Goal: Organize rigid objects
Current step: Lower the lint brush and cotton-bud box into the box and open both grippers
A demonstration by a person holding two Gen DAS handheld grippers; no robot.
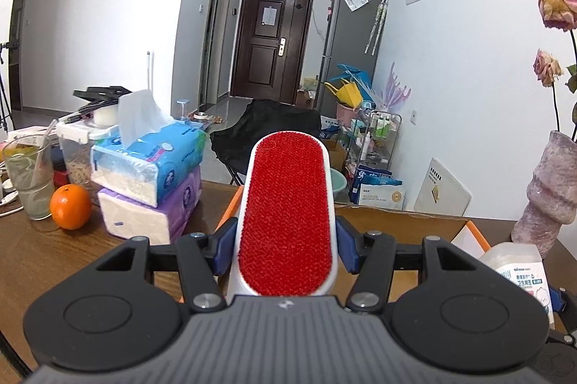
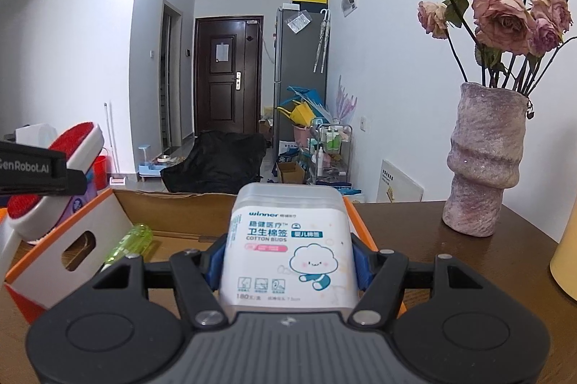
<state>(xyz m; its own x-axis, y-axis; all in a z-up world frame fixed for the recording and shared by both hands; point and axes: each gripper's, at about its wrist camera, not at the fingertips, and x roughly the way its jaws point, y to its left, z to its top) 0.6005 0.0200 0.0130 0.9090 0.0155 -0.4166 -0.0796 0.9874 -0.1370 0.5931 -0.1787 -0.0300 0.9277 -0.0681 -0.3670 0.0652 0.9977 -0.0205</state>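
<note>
Blue pads (image 1: 226, 248) of the left gripper (image 1: 285, 250) pinch a lint brush (image 1: 286, 221) by its white sides, red face up, nose raised over the near rim of the cardboard box (image 1: 396, 221). Likewise the right gripper (image 2: 286, 261) is clamped on a tub of cotton buds (image 2: 288, 247), held just above the same box, whose floor already holds a green bottle (image 2: 131, 241).

Both loads are smooth plastic gripped on narrow flanks. I judge the brush the likelier to pivot or slide out, since most of its length sticks out ahead of the pads. The two grippers are also near each other over one opening, so a careless lowering could knock brush against tub or catch the box's orange-edged flap (image 2: 72, 229).

Only the left view shows the tissue packs (image 1: 151, 175), orange (image 1: 70, 207) and glass (image 1: 30, 175) crowding the table's left side. Only the right view shows the box interior, and the whole vase (image 2: 483, 160) standing just right of the box.
</note>
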